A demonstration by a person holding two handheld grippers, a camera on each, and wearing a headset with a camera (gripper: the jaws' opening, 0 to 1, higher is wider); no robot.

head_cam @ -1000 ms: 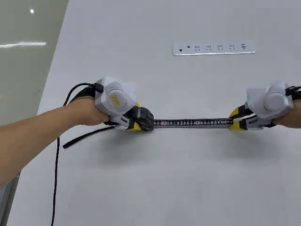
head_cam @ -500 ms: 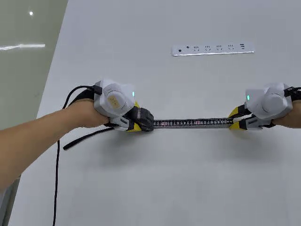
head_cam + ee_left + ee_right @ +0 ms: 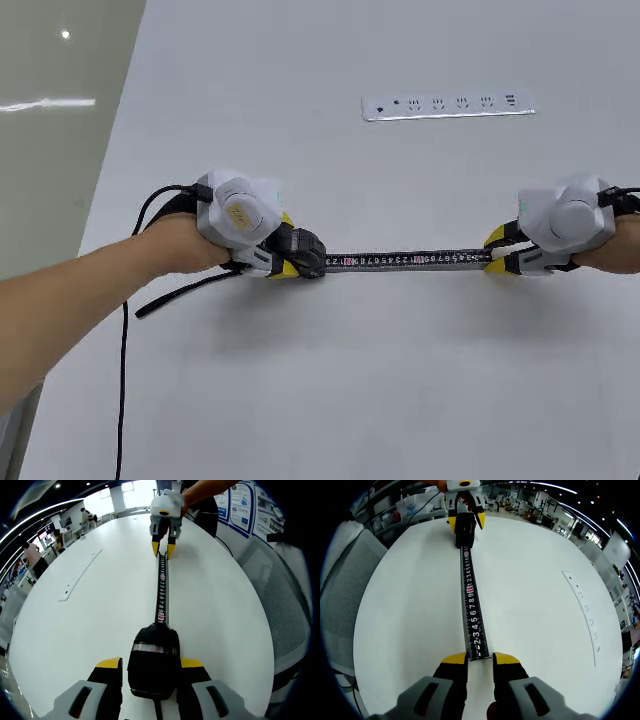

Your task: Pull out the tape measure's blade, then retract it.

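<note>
Head view: the tape measure [image 3: 302, 253], a black case, sits on the white table [image 3: 400, 390] left of centre, with its blade [image 3: 405, 261] drawn out to the right in a straight line low over the tabletop
Blade: dark with pale numerals and a red mark partway along; one end enters the case, the other end sits at the tips of the right gripper [image 3: 497, 252]
Left gripper [image 3: 152, 663]: jaws closed on the two sides of the case, yellow tips pressing against it; the case fills the gap between them, its mouth pointing away along the blade
Right gripper view: the low numerals of the blade end right between the yellow tips, which stand narrow and pinch the blade's end; the blade runs straight ahead to the case and the other gripper at the far side
Hands: a bare forearm [image 3: 90, 290] reaches in from the left behind the left gripper; a hand [image 3: 615, 250] holds the right one at the right edge
Cable [image 3: 124, 340]: black, trailing from the left gripper down towards the near table edge
Strap [image 3: 185, 291]: black, lying flat on the table just beside the left hand
Power strip [image 3: 447, 104]: white, flat on the far part of the table, well apart from the blade
Surroundings: a grey mesh chair [image 3: 342, 600] stands beside the table
</note>
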